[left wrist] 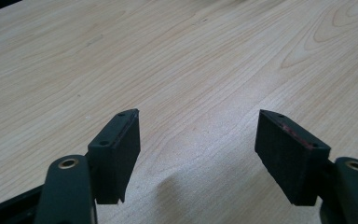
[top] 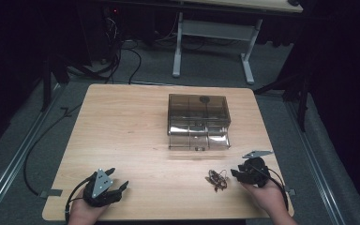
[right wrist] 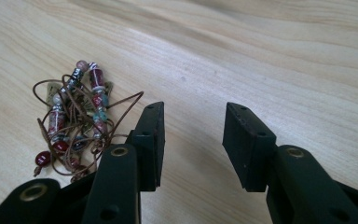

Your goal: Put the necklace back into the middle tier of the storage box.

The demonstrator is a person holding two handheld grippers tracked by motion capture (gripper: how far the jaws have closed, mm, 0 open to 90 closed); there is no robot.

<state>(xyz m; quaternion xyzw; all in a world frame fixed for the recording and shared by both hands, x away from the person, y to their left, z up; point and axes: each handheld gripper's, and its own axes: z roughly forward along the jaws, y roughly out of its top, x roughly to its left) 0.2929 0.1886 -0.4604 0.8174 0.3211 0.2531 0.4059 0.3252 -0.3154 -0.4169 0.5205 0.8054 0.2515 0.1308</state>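
Note:
A tangled beaded bracelet or necklace (top: 217, 179) on brown cord lies on the wooden table (top: 122, 126) near its front edge. My right gripper (top: 236, 174) hovers just right of it, jaws open, nothing between them. In the right gripper view the beads (right wrist: 74, 121) lie left of the left jaw, and my right gripper (right wrist: 193, 140) holds nothing. My left gripper (top: 117, 180) rests at the front left, open and empty. In the left gripper view my left gripper (left wrist: 198, 154) has bare wood between its jaws. A smoky clear drawer box (top: 198, 121) stands at the middle back.
The drawer box has its lower drawers pulled slightly forward toward me. Beyond the table's far edge stand white desk legs (top: 178, 44) and cables on the grey floor. A cable trails off the table's front left corner (top: 51, 193).

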